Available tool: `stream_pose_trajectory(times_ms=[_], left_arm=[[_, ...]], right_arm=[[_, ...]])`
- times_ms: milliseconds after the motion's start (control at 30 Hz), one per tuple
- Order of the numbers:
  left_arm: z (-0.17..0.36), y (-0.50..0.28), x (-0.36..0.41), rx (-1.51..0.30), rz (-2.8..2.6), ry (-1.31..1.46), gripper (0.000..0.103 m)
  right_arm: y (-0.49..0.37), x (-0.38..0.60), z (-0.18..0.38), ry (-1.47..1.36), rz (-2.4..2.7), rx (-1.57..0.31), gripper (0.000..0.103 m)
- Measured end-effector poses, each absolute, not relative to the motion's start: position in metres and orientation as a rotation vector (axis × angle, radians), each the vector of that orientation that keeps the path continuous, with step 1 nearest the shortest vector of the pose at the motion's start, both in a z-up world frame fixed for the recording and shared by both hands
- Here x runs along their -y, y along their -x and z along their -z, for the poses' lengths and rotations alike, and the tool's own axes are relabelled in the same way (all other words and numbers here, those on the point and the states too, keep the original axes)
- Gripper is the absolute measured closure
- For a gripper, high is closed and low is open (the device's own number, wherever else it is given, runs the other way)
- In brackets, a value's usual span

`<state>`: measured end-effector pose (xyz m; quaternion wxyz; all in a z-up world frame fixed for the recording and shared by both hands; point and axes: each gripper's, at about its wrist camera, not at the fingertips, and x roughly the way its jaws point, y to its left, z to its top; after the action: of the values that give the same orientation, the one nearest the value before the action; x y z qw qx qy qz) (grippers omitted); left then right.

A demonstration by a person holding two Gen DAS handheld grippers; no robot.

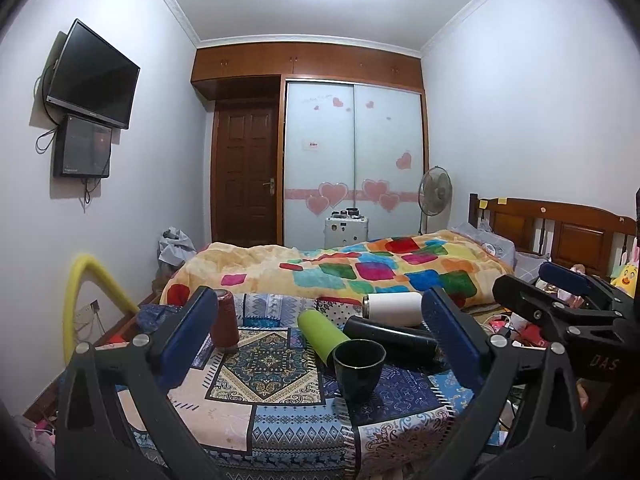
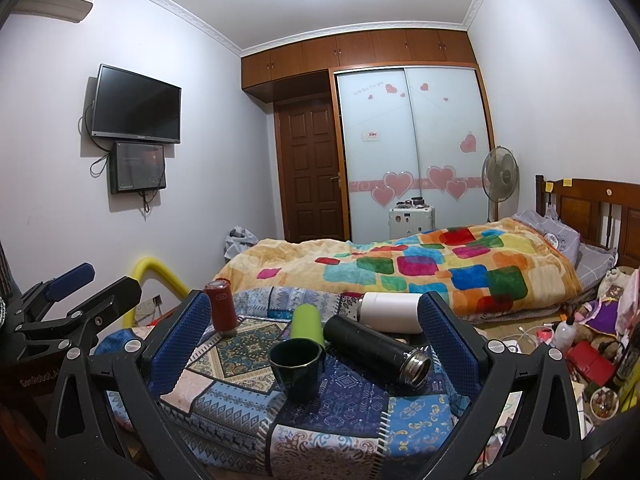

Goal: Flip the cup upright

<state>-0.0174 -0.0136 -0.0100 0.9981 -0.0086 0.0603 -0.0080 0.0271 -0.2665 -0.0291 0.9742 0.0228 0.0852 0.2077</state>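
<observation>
From the left wrist we see our left gripper (image 1: 316, 324) spread wide and holding nothing, the dark cup (image 1: 359, 368) standing upright on the patterned cloth (image 1: 248, 412) between its fingers. From the right wrist, our right gripper (image 2: 316, 324) is likewise wide and empty, the cup (image 2: 296, 368) just beside a lying black flask (image 2: 376, 348)

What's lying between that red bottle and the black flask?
The green tumbler, on its side, lies between the red bottle and black flask; the right wrist view shows this.
</observation>
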Motion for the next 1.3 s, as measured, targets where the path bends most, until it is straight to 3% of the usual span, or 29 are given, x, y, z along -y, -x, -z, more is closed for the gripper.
stream_pose_trajectory(times_ms=[1300], left_arm=[[0.01,0.018,0.008,-0.128,0.027,0.027,0.0]], right_arm=[[-0.028,0.257,0.026,-0.043,-0.409,-0.162,0.0]])
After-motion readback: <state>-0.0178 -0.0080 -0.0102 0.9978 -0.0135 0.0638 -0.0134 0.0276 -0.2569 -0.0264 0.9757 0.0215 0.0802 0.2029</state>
